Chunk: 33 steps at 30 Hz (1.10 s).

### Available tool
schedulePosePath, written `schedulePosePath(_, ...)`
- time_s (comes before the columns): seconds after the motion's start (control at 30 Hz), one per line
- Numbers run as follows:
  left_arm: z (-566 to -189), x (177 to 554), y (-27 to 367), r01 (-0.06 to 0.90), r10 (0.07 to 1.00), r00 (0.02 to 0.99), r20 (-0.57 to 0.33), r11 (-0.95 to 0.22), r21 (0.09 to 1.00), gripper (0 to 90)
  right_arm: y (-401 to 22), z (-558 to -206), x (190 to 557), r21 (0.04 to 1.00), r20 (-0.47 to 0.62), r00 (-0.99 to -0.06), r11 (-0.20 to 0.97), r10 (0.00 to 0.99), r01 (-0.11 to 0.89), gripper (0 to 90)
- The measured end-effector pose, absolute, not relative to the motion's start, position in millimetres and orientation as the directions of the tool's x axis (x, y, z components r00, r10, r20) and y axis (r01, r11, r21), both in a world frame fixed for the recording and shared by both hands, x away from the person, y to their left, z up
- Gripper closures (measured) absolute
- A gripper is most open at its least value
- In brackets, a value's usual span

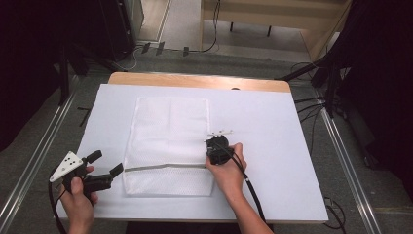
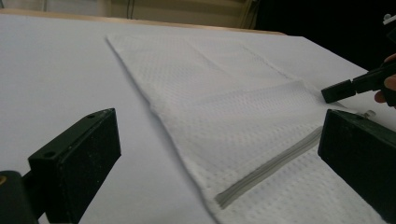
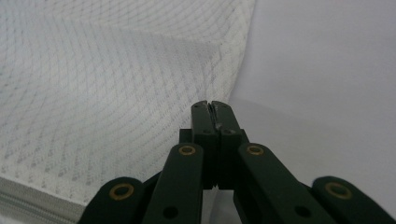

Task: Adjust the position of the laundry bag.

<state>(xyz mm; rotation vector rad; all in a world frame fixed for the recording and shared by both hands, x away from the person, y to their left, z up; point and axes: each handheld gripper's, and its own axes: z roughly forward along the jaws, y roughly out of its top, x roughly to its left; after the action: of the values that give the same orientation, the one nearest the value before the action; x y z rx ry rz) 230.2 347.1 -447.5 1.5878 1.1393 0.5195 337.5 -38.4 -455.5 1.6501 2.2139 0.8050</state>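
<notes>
A white mesh bag [image 1: 168,141] lies flat on the white table cover [image 1: 272,146], with a grey zipper [image 1: 160,167] running across its near part. My left gripper [image 1: 106,163] is open just left of the zipper's left end. In the left gripper view its jaws stand wide apart, the left gripper [image 2: 219,135] framing the bag [image 2: 233,102] and zipper [image 2: 275,163]. My right gripper [image 1: 214,144] is shut at the bag's right edge, just beyond the zipper's right end. In the right gripper view the right gripper [image 3: 211,108] has its tips pressed together over the bag's edge [image 3: 93,93].
The table's wooden far edge [image 1: 195,80] shows beyond the white cover. Cables [image 1: 311,105] trail on the floor at the right. A metal rail [image 1: 39,151] runs along the left side. Dark stands [image 1: 73,53] are at the back left.
</notes>
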Motion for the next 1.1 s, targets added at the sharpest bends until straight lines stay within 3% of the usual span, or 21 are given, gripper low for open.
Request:
schedulePosePath(0.83,-450,234,339,0.424,0.866,0.463,-0.188,-0.031,0.905,0.0,-137,-463,304,0.600,0.120,-0.234,0.118,0.965,0.791,90.0)
schedulePosePath(1.1,-451,234,334,0.434,0.858,0.481,-0.182,-0.053,0.899,0.0,-153,-468,295,0.629,0.118,-0.266,0.135,0.957,0.765,89.2)
